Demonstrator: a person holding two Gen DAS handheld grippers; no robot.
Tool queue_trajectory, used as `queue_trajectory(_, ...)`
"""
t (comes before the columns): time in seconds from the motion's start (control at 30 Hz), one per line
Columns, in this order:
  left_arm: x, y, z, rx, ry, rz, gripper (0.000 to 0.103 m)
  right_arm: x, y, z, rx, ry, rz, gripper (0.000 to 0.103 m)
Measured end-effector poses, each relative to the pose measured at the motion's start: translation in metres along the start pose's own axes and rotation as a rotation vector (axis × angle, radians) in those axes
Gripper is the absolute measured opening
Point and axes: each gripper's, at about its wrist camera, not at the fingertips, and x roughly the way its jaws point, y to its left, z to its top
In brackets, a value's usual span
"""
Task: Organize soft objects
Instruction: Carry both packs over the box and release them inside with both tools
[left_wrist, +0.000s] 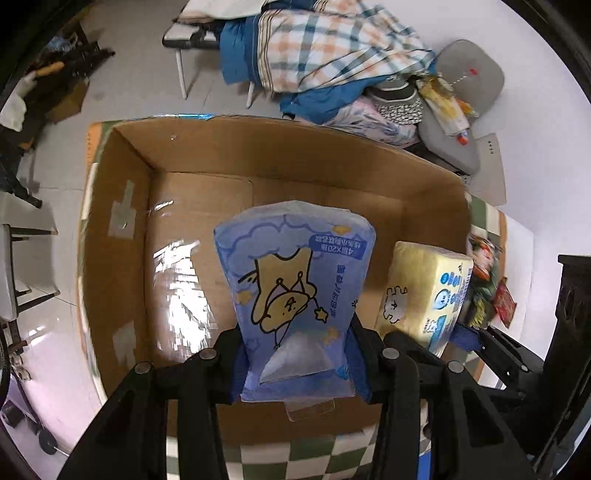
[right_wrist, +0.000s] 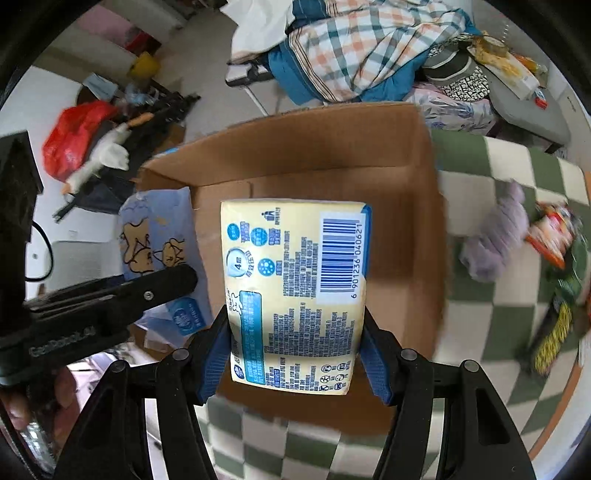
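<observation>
My left gripper (left_wrist: 295, 354) is shut on a blue tissue pack (left_wrist: 295, 295) with a cartoon print and holds it above the open cardboard box (left_wrist: 192, 155). My right gripper (right_wrist: 295, 347) is shut on a yellow tissue pack (right_wrist: 295, 295) with a barcode, also over the box (right_wrist: 406, 221). The yellow pack (left_wrist: 421, 295) shows at the right in the left wrist view. The blue pack (right_wrist: 159, 236) and the left gripper's arm show at the left in the right wrist view. The box floor is bare cardboard with tape.
The box stands on a green-and-white checked mat (right_wrist: 498, 325). A purple soft item (right_wrist: 495, 240) and snack packets (right_wrist: 554, 236) lie on the mat to the right. A pile of checked bedding (left_wrist: 332, 48) and a grey cushion (left_wrist: 469, 74) lie behind the box.
</observation>
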Motion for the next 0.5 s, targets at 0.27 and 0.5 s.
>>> queue_trajectory(0.27,0.041,0.013,0.036,0.008,0.075,-0.017,0.042,0.069,0.0,0.047,-0.006,0.044,-0.085,0.066)
queue_trajectory(0.5,0.045,0.005,0.042,0.057,0.078,0.03,0.047,0.09,0.001,0.067,-0.006,0.062,-0.109,0.068)
